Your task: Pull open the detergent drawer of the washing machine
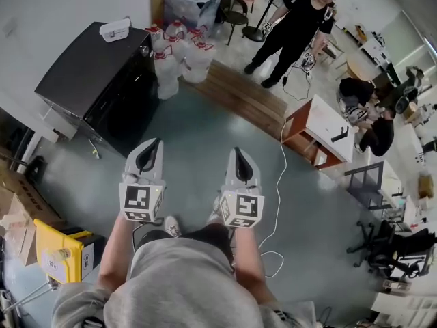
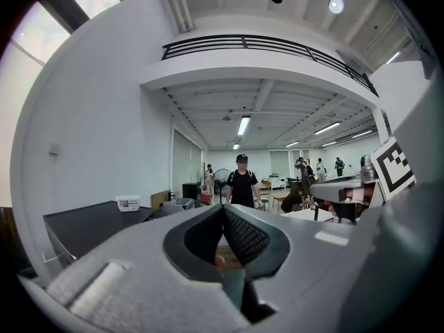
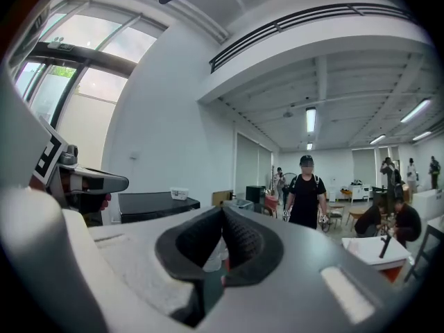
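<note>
The washing machine [image 1: 102, 80] is a black box at the upper left of the head view, with a small white tub [image 1: 115, 29] on its top. I cannot make out its detergent drawer. Both grippers hang level over the grey floor, well short of the machine. The left gripper [image 1: 151, 144] is shut with nothing in it, and so is the right gripper [image 1: 237, 152] beside it. In the left gripper view the closed tips [image 2: 223, 208] point past the machine's dark top [image 2: 90, 227]. The right gripper view shows its tips [image 3: 223, 209] closed and the machine [image 3: 156, 205] to the left.
Large water bottles [image 1: 181, 53] stand beside the machine's far side. A person in black [image 1: 293, 26] stands ahead. A white table with a red frame [image 1: 321, 132] is at the right, and a white cable [image 1: 280, 183] runs across the floor. A yellow box [image 1: 58, 251] and cardboard [image 1: 17, 210] lie at the left.
</note>
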A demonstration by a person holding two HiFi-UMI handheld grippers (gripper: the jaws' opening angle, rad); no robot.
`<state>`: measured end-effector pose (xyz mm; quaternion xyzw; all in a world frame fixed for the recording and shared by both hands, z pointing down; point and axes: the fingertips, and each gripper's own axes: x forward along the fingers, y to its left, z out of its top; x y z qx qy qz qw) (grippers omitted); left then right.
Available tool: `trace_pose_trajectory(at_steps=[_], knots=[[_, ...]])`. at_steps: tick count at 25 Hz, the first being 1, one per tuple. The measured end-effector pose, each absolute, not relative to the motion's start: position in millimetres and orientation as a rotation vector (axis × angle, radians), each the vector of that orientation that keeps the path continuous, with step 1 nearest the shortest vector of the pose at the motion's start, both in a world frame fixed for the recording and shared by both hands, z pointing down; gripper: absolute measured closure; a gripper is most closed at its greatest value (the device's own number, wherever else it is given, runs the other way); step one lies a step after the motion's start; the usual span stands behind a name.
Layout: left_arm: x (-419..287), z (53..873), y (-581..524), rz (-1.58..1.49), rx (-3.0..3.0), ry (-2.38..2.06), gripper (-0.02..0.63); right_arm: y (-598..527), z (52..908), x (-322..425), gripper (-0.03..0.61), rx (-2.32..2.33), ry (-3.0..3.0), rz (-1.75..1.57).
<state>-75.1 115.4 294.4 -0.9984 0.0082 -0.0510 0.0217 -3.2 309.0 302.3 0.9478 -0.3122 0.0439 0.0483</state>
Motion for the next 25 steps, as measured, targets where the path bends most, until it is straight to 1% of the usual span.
trace_pose_trajectory(at_steps=[6,10,14,20,25], knots=[[-29.3,298.3,116.1,-0.162,-3.092,0.122,0.603,302.3,305.2,57.3,0.574,2.858,-1.049,0.123],[12.8,296.2,105.4,-0.159,-3.091,0.258,0.603,279.9,305.1,112.2,0.574,2.786,-1.177,0.114],[39.1,294.4,88.3,-0.16,-3.088,0.478,0.603,242.9,304.9,157.6,0.574,2.669,-1.383,0.101],[53.9,300.8,57.3,-0.198,-3.044,0.798,0.603,189.6,309.6,201.6,0.574,2.501,-1.646,0.098],[41.8,304.6,36.6,-0.202,-2.965,1.076,0.603,147.0,312.2,209.8,0.575,2.34,-1.866,0.072]])
